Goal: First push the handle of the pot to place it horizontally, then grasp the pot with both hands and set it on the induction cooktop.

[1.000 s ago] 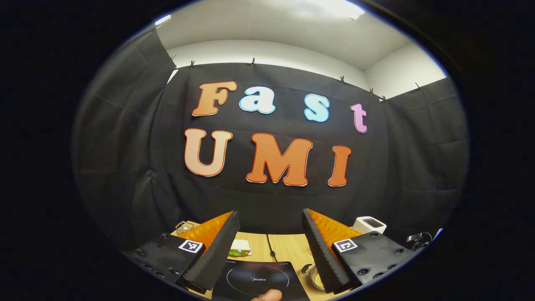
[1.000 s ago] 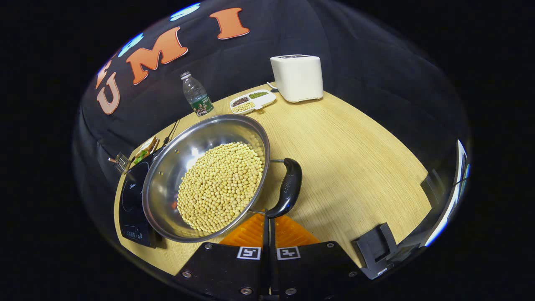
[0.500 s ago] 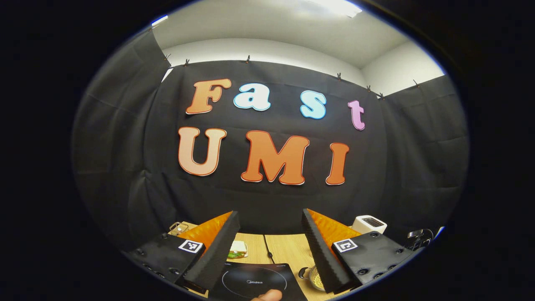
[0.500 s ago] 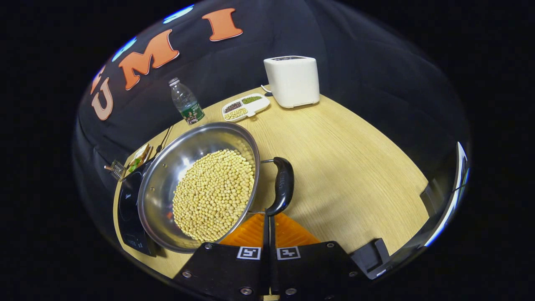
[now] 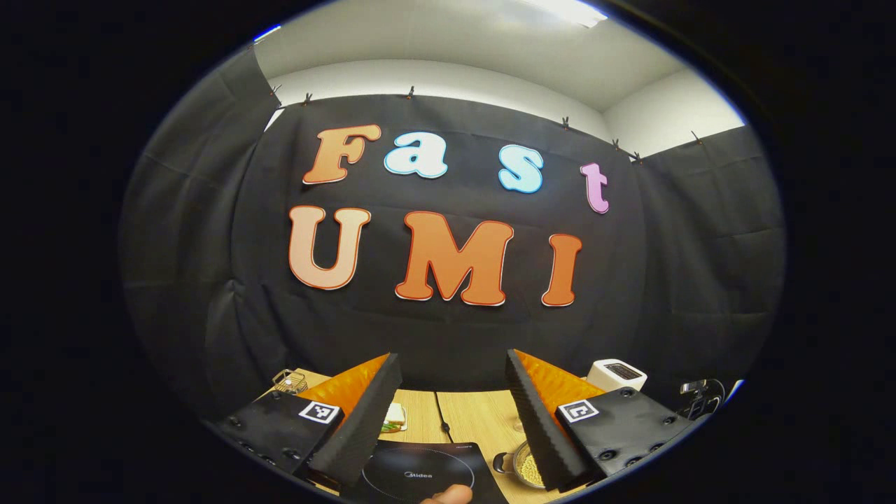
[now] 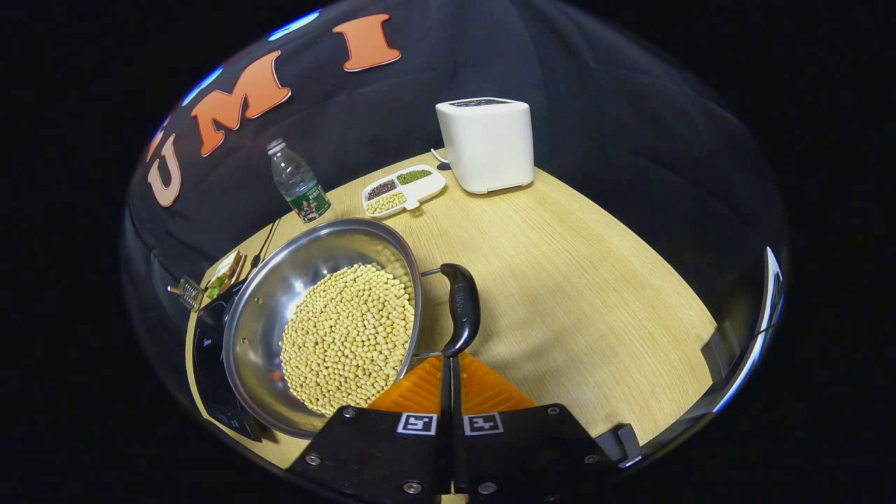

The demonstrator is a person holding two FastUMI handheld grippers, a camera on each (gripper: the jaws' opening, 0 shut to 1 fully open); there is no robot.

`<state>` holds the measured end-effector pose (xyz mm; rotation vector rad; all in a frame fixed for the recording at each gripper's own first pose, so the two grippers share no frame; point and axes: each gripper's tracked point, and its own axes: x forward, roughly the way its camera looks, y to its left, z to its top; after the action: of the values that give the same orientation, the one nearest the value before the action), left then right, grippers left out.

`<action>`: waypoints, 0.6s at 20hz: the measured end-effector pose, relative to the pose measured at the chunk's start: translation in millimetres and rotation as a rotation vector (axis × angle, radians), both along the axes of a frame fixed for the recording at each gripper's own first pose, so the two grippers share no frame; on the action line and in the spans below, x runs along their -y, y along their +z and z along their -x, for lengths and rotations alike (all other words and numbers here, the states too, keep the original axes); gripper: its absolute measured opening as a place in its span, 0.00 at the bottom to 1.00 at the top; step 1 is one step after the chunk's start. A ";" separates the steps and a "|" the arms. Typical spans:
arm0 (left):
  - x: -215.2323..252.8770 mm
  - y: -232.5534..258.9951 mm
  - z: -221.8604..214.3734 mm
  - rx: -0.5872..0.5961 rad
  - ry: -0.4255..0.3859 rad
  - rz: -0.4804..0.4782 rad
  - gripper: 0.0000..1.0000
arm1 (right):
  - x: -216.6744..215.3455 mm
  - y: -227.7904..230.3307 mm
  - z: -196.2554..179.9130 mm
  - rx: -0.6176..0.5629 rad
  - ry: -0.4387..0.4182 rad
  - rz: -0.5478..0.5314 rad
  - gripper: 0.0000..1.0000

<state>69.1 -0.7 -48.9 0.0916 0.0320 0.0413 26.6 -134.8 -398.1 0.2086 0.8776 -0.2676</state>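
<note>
Right gripper view: right tongs pressed together, tips at the near end of the black curved handle, likely touching, ready to nudge it flat. Shut tight, probably because a push needs a blunt tip, not a pinch. Shiny round steel pot full of yellow beans, sitting on the pale wooden surface, just beside the flat black induction cooktop, its far edge over the cooktop's side.

Left gripper view: left tongs spread wide, holding nothing, lifted high and waiting for the two-handed lift.

Counted up: one pot, one cooktop, one white boxy toaster, one clear plastic bottle, one white tray with three parts, one sandwich.
</note>
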 end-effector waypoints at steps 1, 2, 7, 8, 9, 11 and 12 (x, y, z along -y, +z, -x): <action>0.1 -1.5 -0.8 -0.003 0.000 0.000 0.98 | 0.8 -0.3 -2.7 0.000 -0.001 0.002 0.00; 0.4 -2.2 -2.7 -0.005 0.000 -0.001 0.98 | 0.9 -0.8 -4.9 0.001 -0.001 0.004 0.00; 1.9 -6.9 -7.7 -0.014 -0.002 0.000 0.99 | 4.3 -2.0 -15.5 0.007 -0.004 0.015 0.00; 1.8 -6.7 -8.2 -0.014 -0.003 0.004 0.98 | 5.0 -2.1 -17.2 0.008 -0.004 0.019 0.00; 2.9 -8.0 -8.0 -0.015 -0.005 0.007 0.98 | 5.5 -2.4 -19.2 0.009 -0.003 0.024 0.00; 2.0 -8.1 -8.8 -0.015 -0.004 0.010 0.99 | 9.3 -1.9 -23.5 0.013 -0.002 0.035 0.00; 1.3 -7.9 -8.4 -0.013 -0.003 0.010 0.99 | 9.7 -2.4 -26.0 0.013 -0.003 0.037 0.00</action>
<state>77.5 -2.0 -56.8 0.0816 0.0453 0.0380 52.5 -144.5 -400.5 0.1771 0.8585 -0.2846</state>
